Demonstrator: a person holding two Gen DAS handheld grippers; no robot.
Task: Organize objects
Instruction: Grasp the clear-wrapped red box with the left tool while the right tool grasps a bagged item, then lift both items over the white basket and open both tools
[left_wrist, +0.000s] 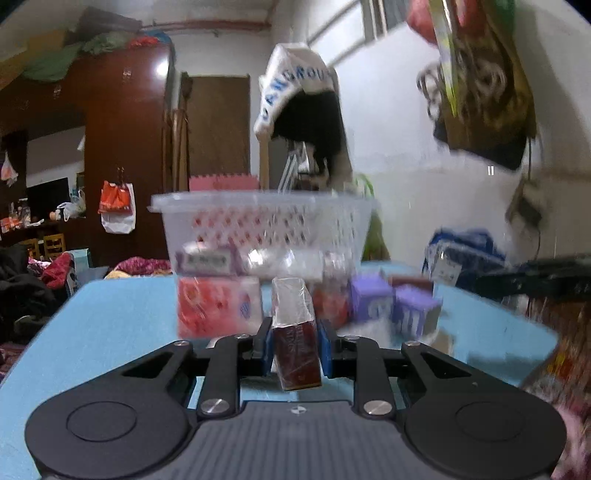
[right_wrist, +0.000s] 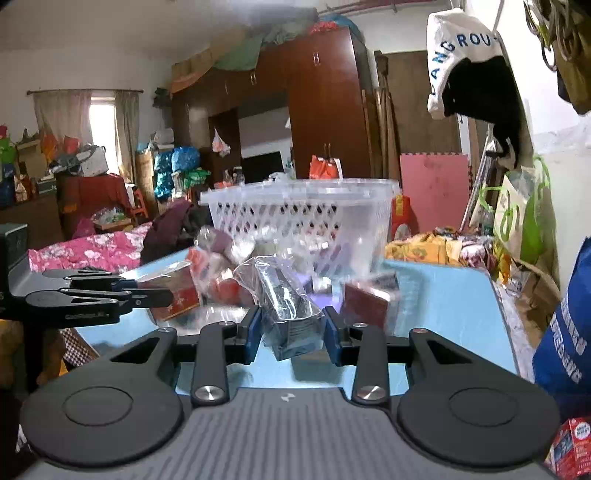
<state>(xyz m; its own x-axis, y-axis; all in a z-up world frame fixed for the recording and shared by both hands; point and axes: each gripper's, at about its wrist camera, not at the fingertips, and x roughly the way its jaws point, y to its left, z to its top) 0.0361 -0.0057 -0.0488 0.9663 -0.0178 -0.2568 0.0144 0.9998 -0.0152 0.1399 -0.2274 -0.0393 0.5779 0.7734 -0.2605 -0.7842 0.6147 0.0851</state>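
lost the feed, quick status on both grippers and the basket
Left gripper shut on dark red box. Right gripper shut on wrapped dark pack. Basket ahead, boxes between.

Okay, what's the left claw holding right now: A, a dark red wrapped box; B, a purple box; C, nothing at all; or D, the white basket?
A: the left claw is shut on the dark red wrapped box, its blue pads pressing both sides, while the purple boxes sit on the table and the white basket stands behind.
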